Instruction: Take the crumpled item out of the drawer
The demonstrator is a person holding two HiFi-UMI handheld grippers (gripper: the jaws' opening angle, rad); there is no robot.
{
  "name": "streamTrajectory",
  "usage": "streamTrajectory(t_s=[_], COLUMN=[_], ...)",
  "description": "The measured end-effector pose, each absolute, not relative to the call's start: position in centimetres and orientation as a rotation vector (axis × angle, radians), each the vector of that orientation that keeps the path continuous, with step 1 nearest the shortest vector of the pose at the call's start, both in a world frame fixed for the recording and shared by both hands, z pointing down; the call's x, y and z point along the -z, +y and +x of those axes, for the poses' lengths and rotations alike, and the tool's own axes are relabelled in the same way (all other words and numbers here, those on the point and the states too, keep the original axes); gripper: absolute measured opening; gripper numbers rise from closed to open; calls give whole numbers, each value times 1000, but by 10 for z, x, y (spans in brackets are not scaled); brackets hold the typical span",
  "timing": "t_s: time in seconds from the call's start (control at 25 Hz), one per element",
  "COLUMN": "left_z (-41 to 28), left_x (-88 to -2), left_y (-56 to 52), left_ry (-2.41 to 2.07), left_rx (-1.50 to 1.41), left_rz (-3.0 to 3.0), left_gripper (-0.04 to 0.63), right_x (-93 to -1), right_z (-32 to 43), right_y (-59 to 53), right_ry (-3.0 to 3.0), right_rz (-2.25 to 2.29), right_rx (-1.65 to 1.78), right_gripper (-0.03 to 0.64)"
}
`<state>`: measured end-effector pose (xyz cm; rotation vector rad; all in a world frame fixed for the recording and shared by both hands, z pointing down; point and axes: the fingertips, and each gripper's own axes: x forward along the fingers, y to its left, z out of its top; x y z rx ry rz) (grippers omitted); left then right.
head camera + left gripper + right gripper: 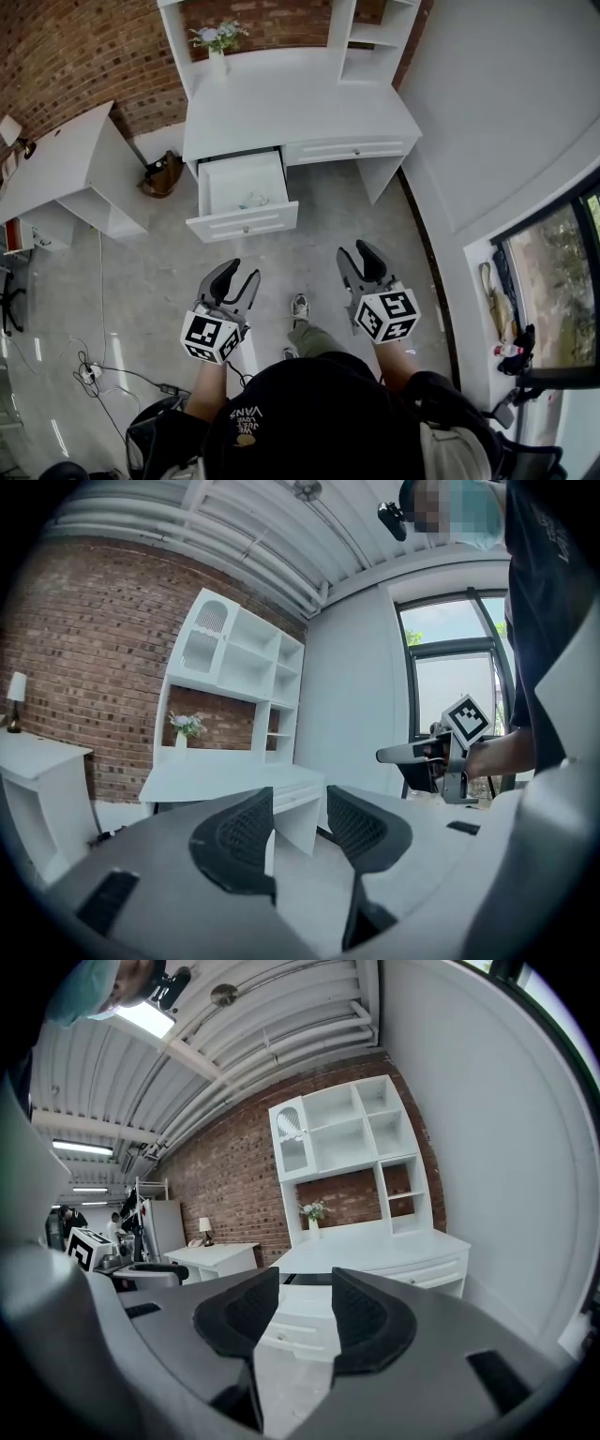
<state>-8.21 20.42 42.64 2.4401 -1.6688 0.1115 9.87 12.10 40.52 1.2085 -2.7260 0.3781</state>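
Observation:
A white desk (281, 117) stands against the brick wall with its left drawer (244, 197) pulled out. A small crumpled pale item (253, 200) lies inside the drawer. My left gripper (246, 274) hangs over the floor well short of the drawer, jaws open and empty. My right gripper (354, 253) is level with it to the right, also open and empty. In the left gripper view the left gripper (300, 822) faces the desk (225, 775), with the right gripper (412, 754) beside it. In the right gripper view the right gripper (305, 1307) points at the open drawer (302, 1324).
A vase of flowers (217, 42) stands on the desk's back left. A second white desk (66, 178) is at the left, with a brown bag (162, 175) between the two. Cables (103, 375) lie on the floor at the lower left. A window (562, 281) is at the right.

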Motion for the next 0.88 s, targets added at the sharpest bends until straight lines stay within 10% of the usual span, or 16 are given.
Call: streamTrajectory(t_s=[0.88], left_z=[-131], left_x=[-445], left_y=[11], left_ry=[-1739], left_rx=[-294], left_rz=[2332], left_gripper=[196], right_x=[-445], right_z=[57], right_y=[-68], right_ry=[-2752], right_rz=[992], right_rx=[-421], right_gripper=[189])
